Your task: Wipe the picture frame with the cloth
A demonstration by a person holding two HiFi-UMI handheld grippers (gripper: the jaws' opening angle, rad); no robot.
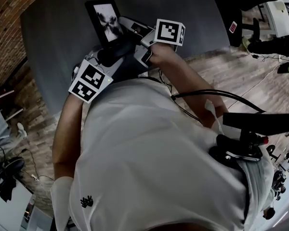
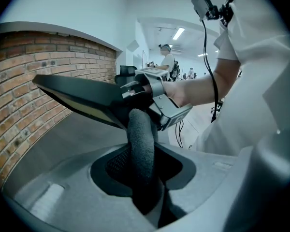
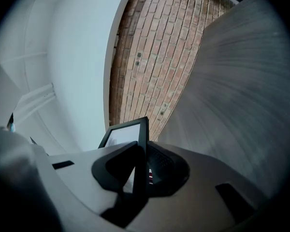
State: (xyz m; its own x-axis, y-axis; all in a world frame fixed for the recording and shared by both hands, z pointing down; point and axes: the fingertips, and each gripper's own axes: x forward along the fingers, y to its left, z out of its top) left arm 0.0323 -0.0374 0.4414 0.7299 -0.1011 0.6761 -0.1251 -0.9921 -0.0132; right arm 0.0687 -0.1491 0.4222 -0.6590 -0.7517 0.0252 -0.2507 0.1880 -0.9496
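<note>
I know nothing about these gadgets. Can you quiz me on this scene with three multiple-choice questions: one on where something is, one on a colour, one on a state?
1. Where is the black rectangular picture frame?
A) flat on the wooden floor
B) held up above the dark grey round table
C) hung on the brick wall

2. What colour is the fuzzy rolled cloth?
A) dark grey
B) bright yellow
C) white

3. How does the right gripper stand?
A) wide open and empty
B) closed on the frame's edge
C) closed on the cloth

Answers:
1 B: the head view shows the frame lifted over the tabletop.
2 A: the left gripper view shows the cloth as dark grey.
3 B: the right gripper view shows the frame edge-on between its jaws.
</note>
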